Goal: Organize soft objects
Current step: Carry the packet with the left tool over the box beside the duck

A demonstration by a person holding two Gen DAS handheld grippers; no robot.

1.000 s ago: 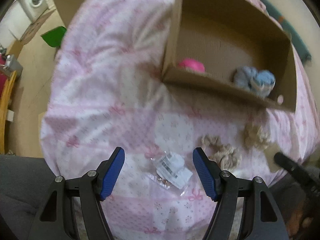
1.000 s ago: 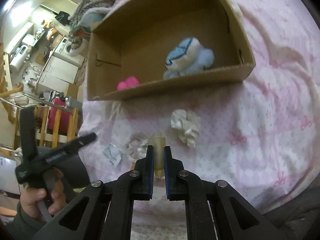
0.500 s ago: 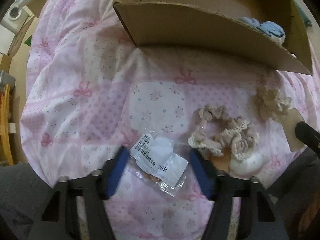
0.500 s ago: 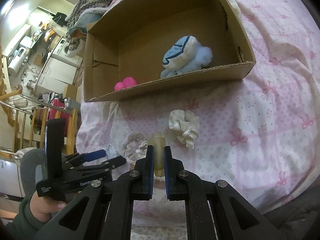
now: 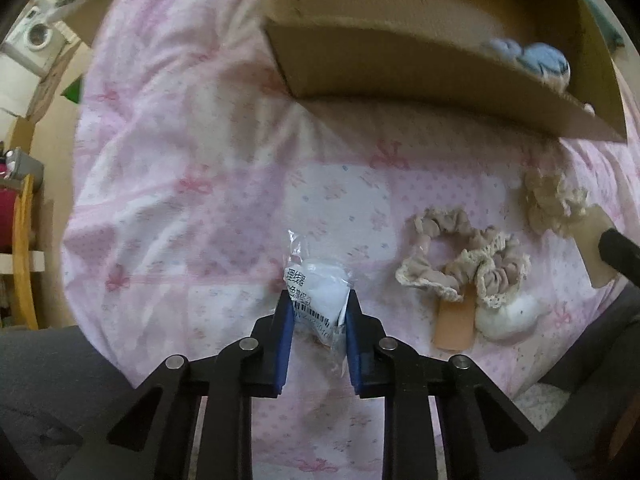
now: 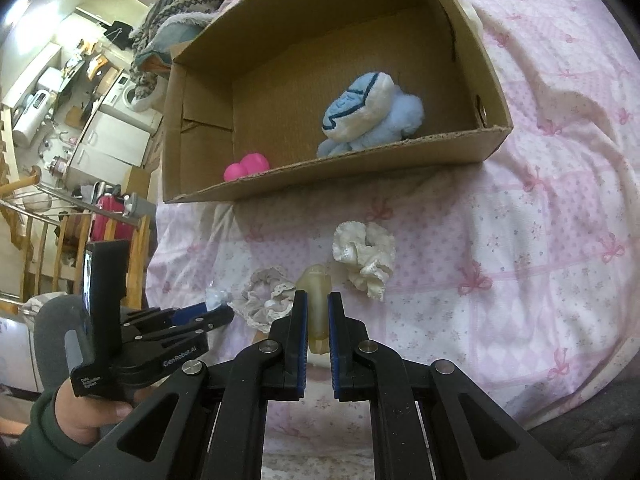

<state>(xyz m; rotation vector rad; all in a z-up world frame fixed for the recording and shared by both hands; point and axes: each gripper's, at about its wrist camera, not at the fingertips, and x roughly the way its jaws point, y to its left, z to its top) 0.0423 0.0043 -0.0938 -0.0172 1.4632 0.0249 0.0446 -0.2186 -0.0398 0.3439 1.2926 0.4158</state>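
Note:
My left gripper [image 5: 318,300] is shut on a clear plastic packet [image 5: 316,288] with a white barcode label, low over the pink bedspread [image 5: 180,168]. My right gripper [image 6: 318,300] is shut on a pale yellowish soft piece [image 6: 318,288], held above the bed. Beige lace scrunchies [image 5: 464,264] on a card lie right of the packet. A cream scrunchie [image 6: 366,258] lies in front of the cardboard box [image 6: 352,168]. The box holds a blue plush toy [image 6: 368,114] and a pink soft object [image 6: 246,166].
The left gripper and the hand holding it show at lower left in the right wrist view [image 6: 160,344]. Folded blankets [image 6: 188,4] lie behind the box. A red chair [image 6: 112,220], wooden rails and appliances stand beyond the bed's left edge.
My left gripper dropped to the packet and closed on it, having been wide open. My right gripper stayed shut on the yellowish piece and barely moved.

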